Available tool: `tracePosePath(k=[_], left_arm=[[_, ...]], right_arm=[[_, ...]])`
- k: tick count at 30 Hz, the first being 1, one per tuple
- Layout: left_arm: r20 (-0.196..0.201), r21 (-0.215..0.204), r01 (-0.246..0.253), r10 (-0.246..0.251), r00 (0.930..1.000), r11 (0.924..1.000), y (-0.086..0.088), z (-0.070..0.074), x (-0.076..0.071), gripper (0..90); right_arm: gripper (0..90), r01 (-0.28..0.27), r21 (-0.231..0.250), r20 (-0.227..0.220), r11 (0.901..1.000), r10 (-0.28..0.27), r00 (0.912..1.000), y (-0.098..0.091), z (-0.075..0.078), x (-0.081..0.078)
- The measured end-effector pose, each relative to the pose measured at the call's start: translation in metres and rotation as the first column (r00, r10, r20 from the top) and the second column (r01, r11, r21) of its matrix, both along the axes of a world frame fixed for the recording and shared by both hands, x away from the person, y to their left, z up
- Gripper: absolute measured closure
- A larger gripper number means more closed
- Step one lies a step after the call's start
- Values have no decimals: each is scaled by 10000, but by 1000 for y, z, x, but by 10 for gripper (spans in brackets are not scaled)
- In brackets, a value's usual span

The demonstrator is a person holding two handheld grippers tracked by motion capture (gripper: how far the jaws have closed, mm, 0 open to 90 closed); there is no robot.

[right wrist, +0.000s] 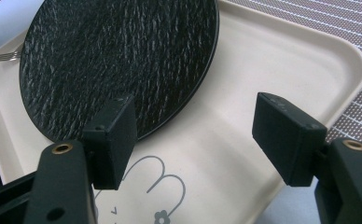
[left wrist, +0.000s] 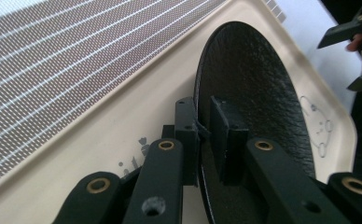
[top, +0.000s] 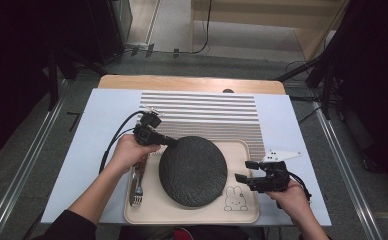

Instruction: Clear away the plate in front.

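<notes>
Now my left gripper (left wrist: 202,140) pinches the black plate (top: 193,171) at its rim on the cream tray (top: 242,212); my right gripper (right wrist: 195,140) gapes wide beside the plate's near edge, holding nothing.

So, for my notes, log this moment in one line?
left gripper: jaws astride round black textured plate rim | right gripper: open, empty | plate on beige plastic tray

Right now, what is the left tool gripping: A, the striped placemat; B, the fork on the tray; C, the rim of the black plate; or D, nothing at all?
C: in the left gripper view the left tool has one jaw on each side of the black plate, at its rim, pinching it, while the fork lies untouched on the tray.
</notes>
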State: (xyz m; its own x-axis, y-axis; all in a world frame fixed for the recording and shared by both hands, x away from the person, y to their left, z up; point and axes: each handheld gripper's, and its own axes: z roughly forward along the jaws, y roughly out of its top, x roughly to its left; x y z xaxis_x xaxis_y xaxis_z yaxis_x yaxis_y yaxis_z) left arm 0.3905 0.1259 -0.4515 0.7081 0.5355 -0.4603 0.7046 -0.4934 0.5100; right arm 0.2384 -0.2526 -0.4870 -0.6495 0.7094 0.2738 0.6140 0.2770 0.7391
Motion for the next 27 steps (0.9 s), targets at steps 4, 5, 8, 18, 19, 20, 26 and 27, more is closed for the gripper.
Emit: tracePosePath(k=[4, 5, 8, 18, 19, 20, 26, 27], left_arm=[[334, 138, -21, 16, 9994, 9999, 2, -7, -2, 786], [321, 98, -7, 4, 9995, 10000, 3, -10, -1, 785], [350, 155, -68, 63, 9994, 9999, 3, -15, -1, 775], [905, 893, 168, -249, 9956, 9959, 1, -25, -4, 727], [1016, 1140, 263, -380, 9941, 9931, 0, -26, -5, 711], [1119, 1464, 369, -537, 9923, 9885, -2, -29, -6, 688], [1233, 838, 474, -575, 9907, 9954, 1, -26, -6, 589], [1259, 686, 411, -495, 9908, 9968, 2, -24, -6, 566]], right_arm=[[298, -3, 7, 1, 10000, 3, 10000, 0, 0, 0], [298, -4, 6, 9, 10000, 4, 10000, 0, 0, 0], [298, 1, 0, 8, 10000, -1, 10000, 0, 0, 0], [298, -20, -23, 18, 10000, 20, 10000, 1, 0, 0], [298, -21, -34, 3, 10000, 21, 10000, 1, 0, 0], [298, -31, -39, 29, 10000, 32, 10000, 1, 0, 0], [298, -10, -42, -13, 10000, 9, 10000, 1, 0, 0], [298, -7, -41, -14, 10000, 7, 10000, 1, 0, 0]])
